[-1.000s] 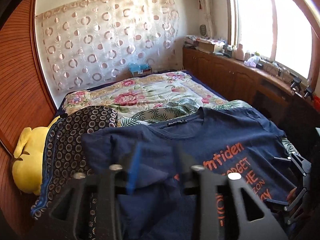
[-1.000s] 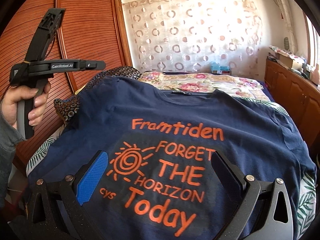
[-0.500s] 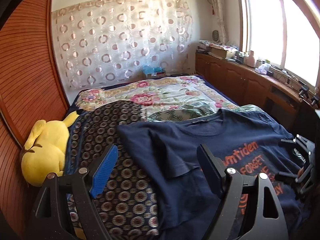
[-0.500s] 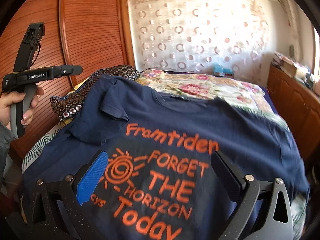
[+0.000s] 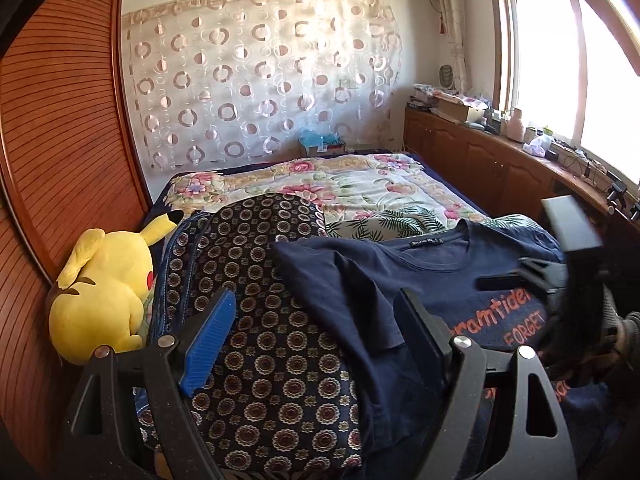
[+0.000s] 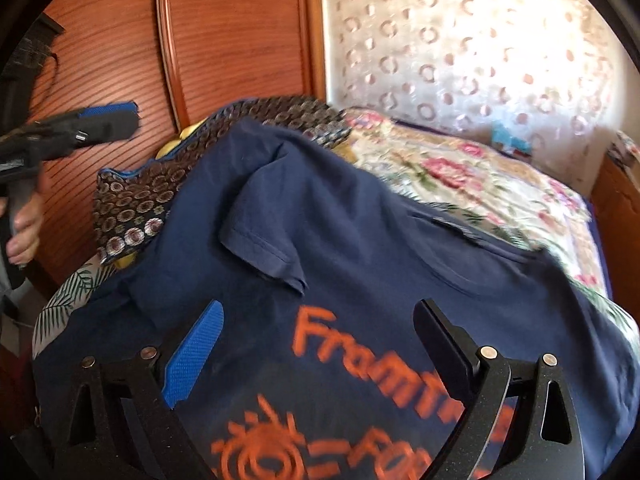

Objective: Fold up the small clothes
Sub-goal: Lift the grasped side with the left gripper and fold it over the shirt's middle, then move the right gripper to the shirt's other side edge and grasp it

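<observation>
A navy T-shirt (image 5: 400, 272) with orange lettering lies front up on the bed. Its left sleeve (image 6: 264, 240) is folded in over the chest. My left gripper (image 5: 316, 304) hangs open above the shirt's folded edge and a patterned cushion, with nothing between its fingers. It also shows at the left edge of the right wrist view, as the left gripper (image 6: 108, 124) held by a hand. My right gripper (image 6: 320, 312) hovers over the print near the folded sleeve. Its jaws are closing slightly but stand wide, with no cloth pinched between them.
A dark patterned cushion (image 5: 260, 260) lies under the shirt's left side, with a yellow plush toy (image 5: 104, 292) beside it against the wooden wardrobe (image 5: 60, 140). A floral quilt (image 5: 340, 184) covers the far bed. A cluttered wooden cabinet (image 5: 480, 160) runs under the window on the right.
My left gripper opened, let go of the sleeve and drew back to the left. The sleeve now lies folded on the chest. My right gripper swung across the shirt toward that sleeve.
</observation>
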`<state>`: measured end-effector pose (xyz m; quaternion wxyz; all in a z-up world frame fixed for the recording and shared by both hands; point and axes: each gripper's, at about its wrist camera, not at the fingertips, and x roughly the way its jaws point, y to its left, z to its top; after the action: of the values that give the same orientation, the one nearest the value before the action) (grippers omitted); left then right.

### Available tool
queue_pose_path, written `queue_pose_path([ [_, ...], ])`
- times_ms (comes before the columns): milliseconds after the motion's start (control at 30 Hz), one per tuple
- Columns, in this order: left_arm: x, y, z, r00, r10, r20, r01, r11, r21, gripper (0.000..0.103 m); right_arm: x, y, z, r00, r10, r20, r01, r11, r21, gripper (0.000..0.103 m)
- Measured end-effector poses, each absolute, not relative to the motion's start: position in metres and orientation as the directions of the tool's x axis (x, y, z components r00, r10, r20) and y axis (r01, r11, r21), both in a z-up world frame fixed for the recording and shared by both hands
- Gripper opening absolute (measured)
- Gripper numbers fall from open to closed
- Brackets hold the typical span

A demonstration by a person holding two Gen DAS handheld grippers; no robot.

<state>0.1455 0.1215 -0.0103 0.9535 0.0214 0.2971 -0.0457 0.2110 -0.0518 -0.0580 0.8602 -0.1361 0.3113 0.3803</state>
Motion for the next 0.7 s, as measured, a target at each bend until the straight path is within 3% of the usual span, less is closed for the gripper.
queue_pose_path([
  [400,0.147,0.132,-0.018,0.814,-0.078,-0.576,0.093,0.996,-0.003,0.082,0.278,0.012,-0.078,0.424,0.538,-0.729,-0.815,0.577,-0.049,0.096],
  [700,0.157,0.119,-0.021,0.800,-0.104,-0.591,0.120,0.993,-0.012,0.082,0.346,-0.060,-0.049,0.625,0.443,-0.643,-0.628,0.775,-0.077,0.096],
])
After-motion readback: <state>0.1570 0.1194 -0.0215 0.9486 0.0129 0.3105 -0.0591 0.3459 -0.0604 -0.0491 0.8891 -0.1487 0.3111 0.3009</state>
